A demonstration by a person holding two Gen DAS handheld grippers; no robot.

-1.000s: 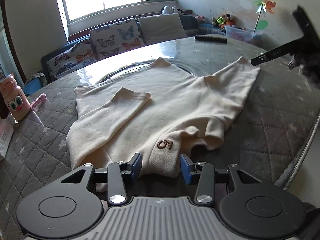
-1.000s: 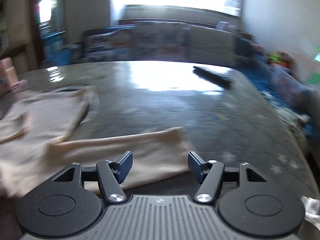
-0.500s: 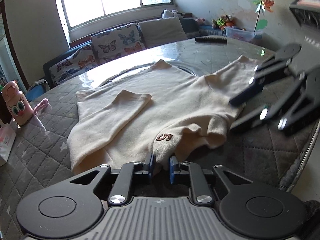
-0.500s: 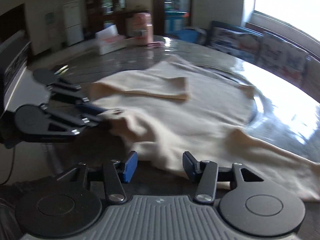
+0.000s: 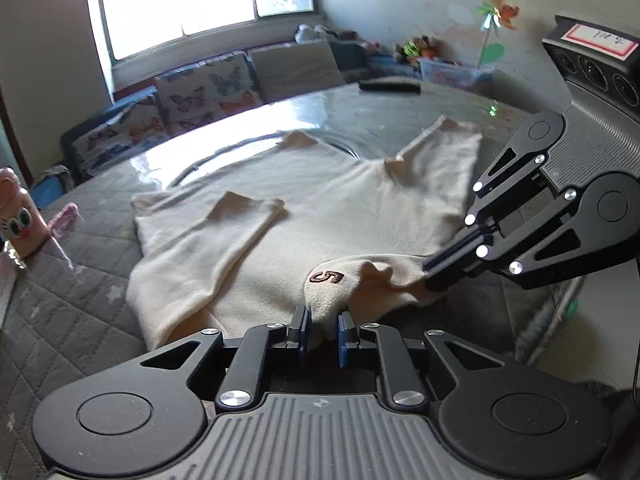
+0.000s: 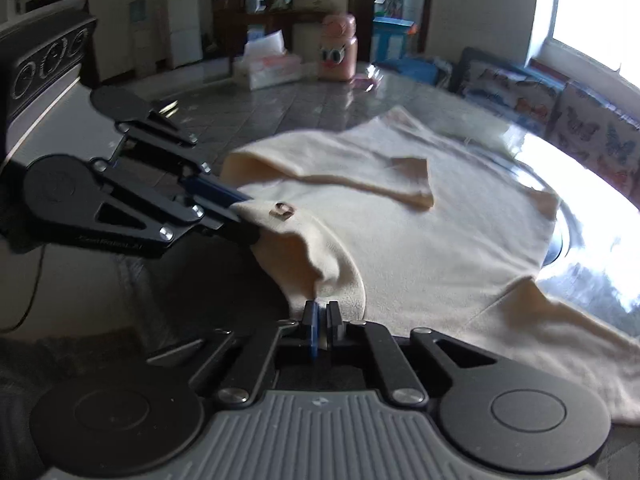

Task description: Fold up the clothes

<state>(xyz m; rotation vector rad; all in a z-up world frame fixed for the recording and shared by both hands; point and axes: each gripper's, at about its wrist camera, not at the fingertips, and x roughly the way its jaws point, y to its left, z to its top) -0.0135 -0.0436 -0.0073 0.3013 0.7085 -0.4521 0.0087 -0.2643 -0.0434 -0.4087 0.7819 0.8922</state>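
A cream sweater (image 5: pixel 320 208) lies spread on the grey quilted round table (image 5: pixel 80 312), one sleeve folded over its body. A brown "5" (image 5: pixel 326 277) marks the near hem. My left gripper (image 5: pixel 322 324) is shut on the sweater's hem just below the "5". My right gripper (image 6: pixel 321 320) is shut on the same hem edge further along; it shows in the left wrist view (image 5: pixel 430 276) at the right. The sweater (image 6: pixel 420 240) fills the right wrist view, and the left gripper (image 6: pixel 244 216) shows there pinching the hem. The pinched edge is lifted slightly off the table.
A pink cartoon bottle (image 5: pixel 16 216) stands at the table's left edge, also in the right wrist view (image 6: pixel 338 54), beside a tissue pack (image 6: pixel 268 64). A dark remote (image 5: pixel 390 86) lies at the far side. Butterfly cushions (image 5: pixel 204 92) line a bench under the window.
My left gripper closed on the hem by the "5". My right gripper swung round from the far sleeve to the near hem and closed on it. The hem has lifted a little.
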